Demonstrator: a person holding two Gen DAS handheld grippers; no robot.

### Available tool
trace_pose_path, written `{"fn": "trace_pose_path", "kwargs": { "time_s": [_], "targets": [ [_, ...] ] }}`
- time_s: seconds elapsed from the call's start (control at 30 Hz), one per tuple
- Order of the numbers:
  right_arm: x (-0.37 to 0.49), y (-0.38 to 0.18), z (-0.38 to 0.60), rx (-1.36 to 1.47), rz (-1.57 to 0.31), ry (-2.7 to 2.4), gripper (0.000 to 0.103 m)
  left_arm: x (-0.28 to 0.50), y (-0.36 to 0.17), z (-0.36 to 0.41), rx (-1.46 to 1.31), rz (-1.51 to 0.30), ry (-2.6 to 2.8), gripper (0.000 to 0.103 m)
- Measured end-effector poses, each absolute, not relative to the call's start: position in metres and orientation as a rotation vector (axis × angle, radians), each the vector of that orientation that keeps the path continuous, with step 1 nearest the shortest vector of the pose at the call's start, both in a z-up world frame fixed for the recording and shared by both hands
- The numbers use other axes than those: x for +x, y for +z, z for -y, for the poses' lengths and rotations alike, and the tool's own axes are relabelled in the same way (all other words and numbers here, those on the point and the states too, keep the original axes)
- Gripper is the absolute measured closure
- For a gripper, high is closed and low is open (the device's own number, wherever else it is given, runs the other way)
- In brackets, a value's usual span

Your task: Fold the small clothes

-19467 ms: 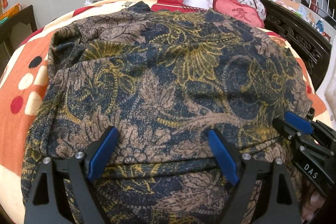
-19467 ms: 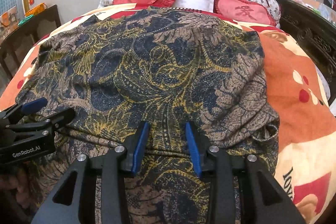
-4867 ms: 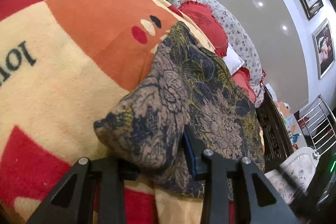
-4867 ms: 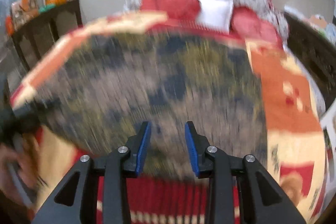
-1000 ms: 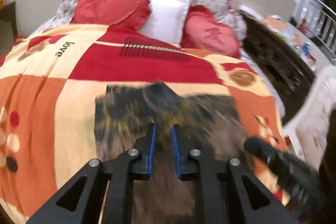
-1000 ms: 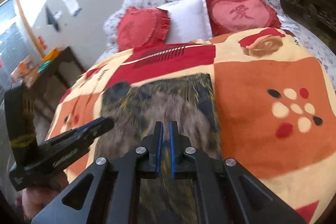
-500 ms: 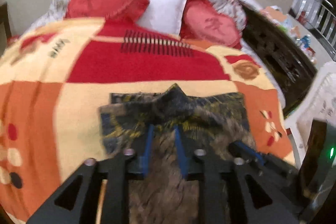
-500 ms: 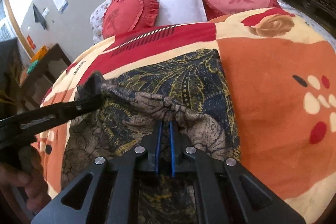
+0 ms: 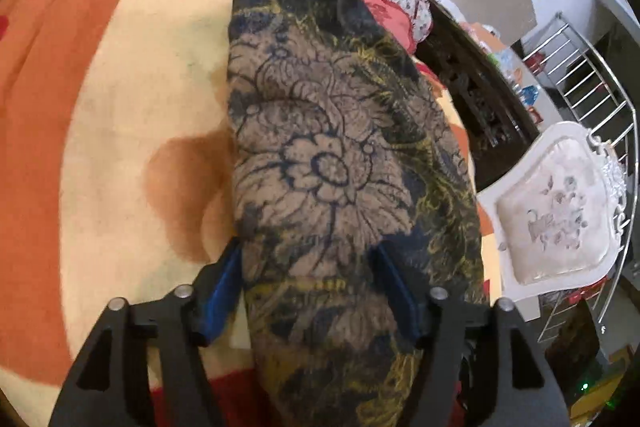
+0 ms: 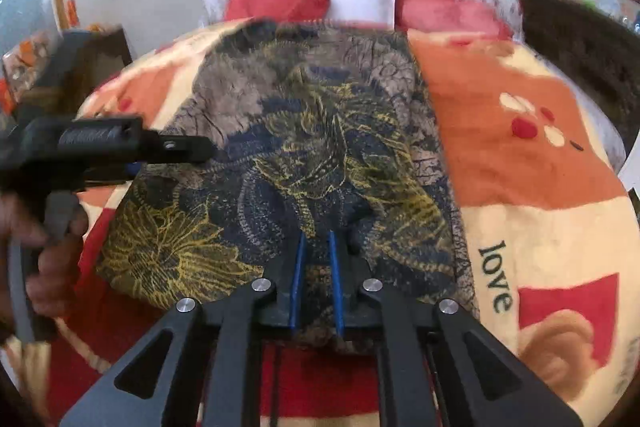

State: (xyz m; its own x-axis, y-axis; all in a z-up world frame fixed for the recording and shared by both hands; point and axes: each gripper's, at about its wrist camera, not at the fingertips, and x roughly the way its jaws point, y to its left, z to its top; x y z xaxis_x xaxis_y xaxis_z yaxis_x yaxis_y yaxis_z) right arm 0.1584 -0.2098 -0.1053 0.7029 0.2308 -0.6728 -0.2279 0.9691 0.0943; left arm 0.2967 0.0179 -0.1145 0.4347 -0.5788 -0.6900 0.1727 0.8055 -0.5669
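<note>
Left gripper: matte black frame with bright rivets and blue rubber pads, spread wide, straddling a thick folded band of cloth. Left pad at the fold's left edge; right pad partly sunk under the fabric. Whether pressing or just bracketing, cannot tell. Seen also from the right wrist camera as a dark blocky body reaching in from the left, tip at the cloth's left edge, held by a hand.

Right gripper: same black build, thin blue pads drawn narrow, pinching a small raised ridge at the near hem of the garment.

Garment: thin, soft woven cloth, printed with large flowers and paisley in tan, navy and mustard yellow. Lying folded on the blanket, roughly rectangular from the right wrist camera, puckered around the pinch. From the left wrist camera, a long rounded roll running away from the lens, edges plump and doubled.

Blanket: fuzzy fleece in orange, cream and red blocks, with the word "love" printed in dark letters. Red ruffled cushions and a white pillow at the head, blurred. Beyond the bed's right side, a white carved chair with a pale floral padded seat, and a chrome rail.
</note>
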Motion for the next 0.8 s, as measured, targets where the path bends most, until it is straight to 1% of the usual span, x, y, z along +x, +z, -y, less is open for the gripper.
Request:
{"fn": "trace_pose_path", "kwargs": {
  "time_s": [0.13,0.23,0.53,0.8],
  "targets": [
    [0.16,-0.107,0.215,0.031,-0.748,0.27,0.091,0.291,-0.106,-0.015,-0.411,-1.005,-0.424,0.033],
    [0.159,-0.109,0.217,0.035,-0.746,0.273,0.091,0.265,-0.087,-0.003,-0.26,-0.941,-0.27,0.033],
    [0.156,-0.107,0.21,-0.012,-0.74,0.253,0.091,0.223,-0.046,0.013,-0.054,-0.799,0.004,0.033],
    [0.156,-0.108,0.208,-0.024,-0.739,0.247,0.091,0.211,-0.037,0.008,-0.015,-0.772,0.019,0.033]
  ]
}}
